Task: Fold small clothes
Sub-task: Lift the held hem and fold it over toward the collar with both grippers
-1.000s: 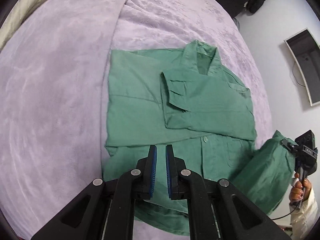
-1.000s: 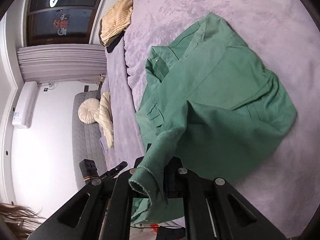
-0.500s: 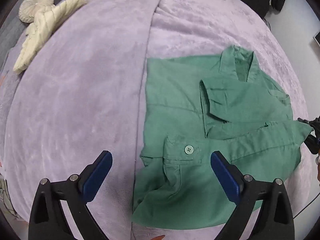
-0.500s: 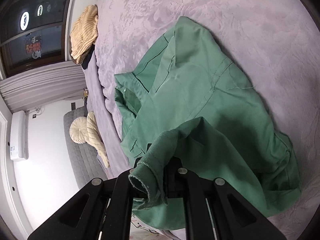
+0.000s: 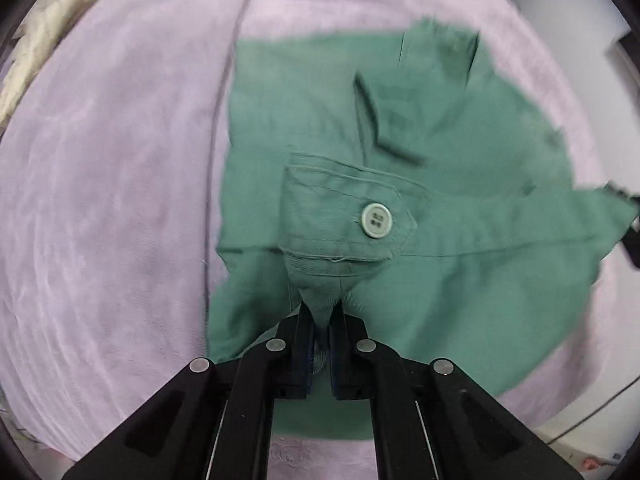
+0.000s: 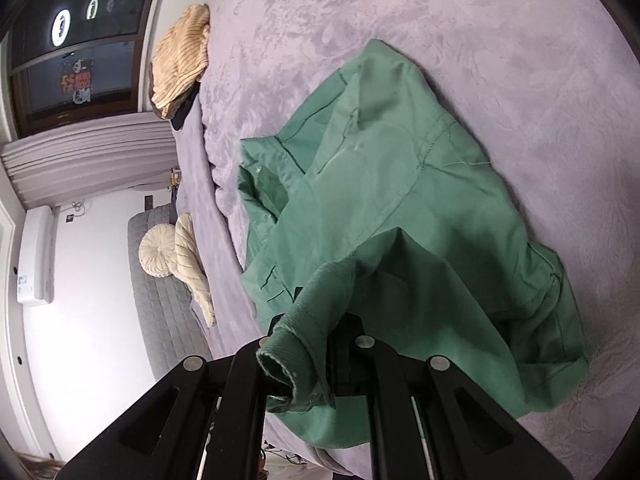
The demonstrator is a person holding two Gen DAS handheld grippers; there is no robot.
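A small green shirt [image 5: 320, 112] lies on a lilac bed cover [image 5: 112, 168], collar at the far side. My left gripper [image 5: 320, 320] is shut on the cuff [image 5: 340, 216] of one sleeve, whose pale button [image 5: 376, 220] faces me. The sleeve stretches to the right across the shirt. In the right wrist view the shirt [image 6: 400, 200] lies bunched, and my right gripper [image 6: 320, 344] is shut on a ribbed green edge [image 6: 296, 344] of it, held above the bed.
A cream cushion and knit [image 6: 176, 256] lie on a grey sofa at the left. A yellow knit garment [image 6: 184, 60] sits at the bed's far end. A cream cloth [image 5: 48, 40] lies at the bed's upper left.
My left gripper was shut and empty, opened wide over the sleeve cuff, and has now shut on it. The right gripper kept its hold and drew the cloth across.
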